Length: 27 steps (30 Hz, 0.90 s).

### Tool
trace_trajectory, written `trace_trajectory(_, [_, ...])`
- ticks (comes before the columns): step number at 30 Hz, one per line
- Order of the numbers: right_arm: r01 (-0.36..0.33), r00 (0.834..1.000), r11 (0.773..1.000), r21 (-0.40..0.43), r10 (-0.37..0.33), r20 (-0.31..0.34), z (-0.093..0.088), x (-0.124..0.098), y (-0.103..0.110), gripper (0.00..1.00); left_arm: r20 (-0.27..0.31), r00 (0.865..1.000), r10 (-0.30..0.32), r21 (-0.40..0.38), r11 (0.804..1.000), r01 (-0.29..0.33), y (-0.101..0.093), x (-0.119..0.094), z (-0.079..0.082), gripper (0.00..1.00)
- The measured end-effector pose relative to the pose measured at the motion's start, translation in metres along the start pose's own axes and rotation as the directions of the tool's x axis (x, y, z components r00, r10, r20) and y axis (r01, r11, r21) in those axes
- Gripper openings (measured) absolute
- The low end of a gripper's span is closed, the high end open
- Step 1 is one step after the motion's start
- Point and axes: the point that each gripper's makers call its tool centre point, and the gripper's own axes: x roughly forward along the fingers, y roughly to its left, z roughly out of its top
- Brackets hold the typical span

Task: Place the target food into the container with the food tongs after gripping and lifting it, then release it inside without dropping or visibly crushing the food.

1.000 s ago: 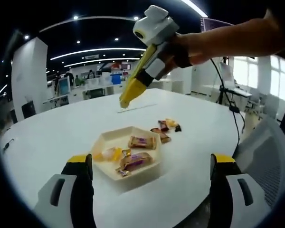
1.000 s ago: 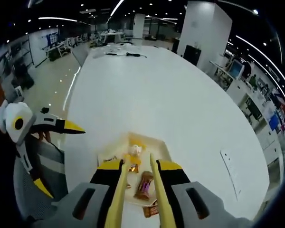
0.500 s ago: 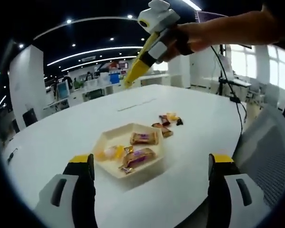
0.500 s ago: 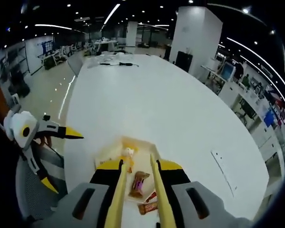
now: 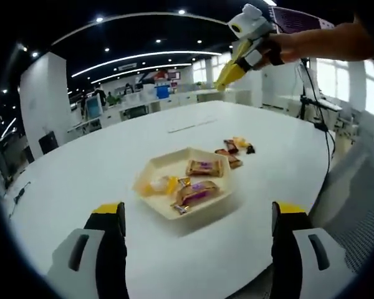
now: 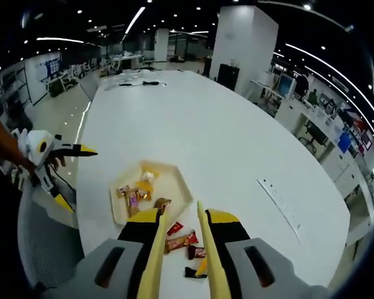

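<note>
**Tray of wrapped snacks on the white desk**

A cream hexagonal tray (image 5: 168, 205) on the desk (image 5: 81, 180) holds wrapped snacks (image 5: 196, 192). More wrapped pieces (image 5: 234, 152) lie just beyond it. The left hand-held gripper (image 5: 196, 249) gapes wide; the right hand-held gripper (image 5: 227, 73) hangs above, seemingly closed.

I see a white oval tabletop (image 6: 212, 143) with a cable (image 6: 143, 82) at its far end, a grey mesh chair (image 5: 355, 193) beside it, and office desks with monitors (image 5: 93, 107) beyond.
</note>
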Motion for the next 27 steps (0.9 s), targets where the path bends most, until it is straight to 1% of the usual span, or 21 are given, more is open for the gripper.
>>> trace_trajectory(2, [0.001, 1.0, 1.0, 0.004, -0.001, -0.001, -0.007, -0.004, -0.003, 0.27, -0.012, 1.0, 0.008, -0.003, 1.0, -0.008, 0.001, -0.001, -0.001, 0.89])
trace_trajectory(3, [0.0, 1.0, 1.0, 0.006, 0.0, -0.003, -0.01, -0.006, -0.004, 0.27, -0.025, 0.999, 0.027, 0.0, 1.0, -0.027, 0.004, -0.002, -0.003, 0.87])
trace_trajectory(4, [0.001, 1.0, 1.0, 0.006, -0.001, -0.005, -0.014, -0.008, -0.006, 0.27, -0.02, 0.999, 0.031, -0.003, 0.999, -0.031, 0.005, -0.002, -0.001, 0.85])
trace_trajectory(6, [0.002, 1.0, 1.0, -0.001, -0.002, -0.008, -0.02, -0.01, -0.008, 0.27, -0.007, 0.998, 0.069, 0.023, 0.997, -0.069, 0.011, -0.004, 0.004, 0.84])
trace_trajectory(7, [0.008, 1.0, 1.0, -0.012, -0.008, -0.007, -0.023, -0.012, -0.01, 0.27, -0.004, 0.996, 0.086, 0.035, 0.996, -0.086, 0.013, -0.005, 0.005, 0.81])
trace_trajectory(8, [0.014, 1.0, 1.0, -0.022, -0.014, -0.01, -0.027, -0.013, -0.013, 0.27, 0.012, 0.992, 0.122, 0.062, 0.991, -0.122, 0.018, -0.009, 0.01, 0.78])
trace_trajectory(9, [0.013, 1.0, 1.0, -0.025, -0.013, -0.01, -0.03, -0.013, -0.015, 0.27, 0.04, 0.991, 0.128, 0.083, 0.988, -0.131, 0.019, -0.01, 0.015, 0.75])
trace_trajectory(10, [0.014, 1.0, 1.0, -0.026, -0.015, -0.009, -0.034, -0.014, -0.018, 0.27, 0.02, 0.989, 0.144, 0.081, 0.986, -0.145, 0.021, -0.012, 0.01, 0.78])
trace_trajectory(12, [0.018, 1.0, 0.999, -0.027, -0.018, -0.011, -0.041, -0.015, -0.024, 0.27, 0.03, 0.989, 0.144, 0.064, 0.987, -0.145, 0.023, -0.012, 0.012, 0.87])
trace_trajectory(13, [0.019, 1.0, 1.0, -0.023, -0.019, -0.012, -0.045, -0.016, -0.027, 0.27, 0.032, 0.988, 0.148, 0.051, 0.987, -0.15, 0.024, -0.013, 0.013, 0.88])
trace_trajectory(14, [0.021, 1.0, 1.0, -0.017, -0.021, -0.012, -0.048, -0.017, -0.031, 0.27, 0.007, 0.984, 0.178, 0.088, 0.98, -0.177, 0.03, -0.014, 0.008, 0.88])
trace_trajectory(16, [0.024, 1.0, 1.0, -0.012, -0.025, -0.012, -0.053, -0.02, -0.035, 0.27, 0.031, 0.984, 0.177, 0.053, 0.983, -0.178, 0.029, -0.015, 0.013, 0.87])
trace_trajectory(18, [0.025, 1.0, 1.0, -0.008, -0.025, -0.01, -0.056, -0.022, -0.037, 0.27, 0.039, 0.983, 0.18, 0.039, 0.983, -0.181, 0.029, -0.015, 0.016, 0.91])
trace_trajectory(19, [0.025, 1.0, 1.0, -0.007, -0.025, -0.009, -0.058, -0.023, -0.038, 0.27, 0.039, 0.985, 0.168, 0.02, 0.985, -0.169, 0.027, -0.015, 0.017, 0.93])
trace_trajectory(20, [0.028, 1.0, 1.0, -0.007, -0.028, -0.011, -0.062, -0.024, -0.04, 0.27, 0.054, 0.986, 0.155, -0.013, 0.988, -0.155, 0.024, -0.015, 0.022, 0.95])
trace_trajectory(21, [0.029, 1.0, 1.0, -0.004, -0.029, -0.013, -0.066, -0.025, -0.043, 0.27, 0.092, 0.984, 0.153, -0.028, 0.988, -0.151, 0.021, -0.016, 0.031, 0.97])
trace_trajectory(22, [0.031, 0.999, 1.0, 0.0, -0.031, -0.011, -0.069, -0.025, -0.045, 0.27, 0.101, 0.983, 0.154, -0.025, 0.988, -0.152, 0.021, -0.017, 0.034, 0.99])
trace_trajectory(24, [0.037, 0.999, 0.999, 0.013, -0.037, -0.01, -0.076, -0.027, -0.051, 0.27, 0.112, 0.981, 0.156, -0.062, 0.987, -0.15, 0.018, -0.019, 0.041, 0.99])
trace_trajectory(25, [0.04, 0.999, 0.999, 0.018, -0.04, -0.007, -0.079, -0.027, -0.054, 0.27, 0.136, 0.98, 0.144, -0.059, 0.989, -0.137, 0.014, -0.017, 0.046, 0.99])
trace_trajectory(26, [0.042, 0.999, 0.999, 0.02, -0.042, -0.007, -0.081, -0.027, -0.055, 0.27, 0.14, 0.98, 0.143, -0.052, 0.989, -0.137, 0.011, -0.016, 0.047, 0.99])
trace_trajectory(27, [0.044, 0.999, 0.999, 0.022, -0.044, -0.008, -0.082, -0.027, -0.056, 0.27, 0.128, 0.982, 0.141, -0.039, 0.99, -0.137, 0.009, -0.013, 0.045, 0.99])
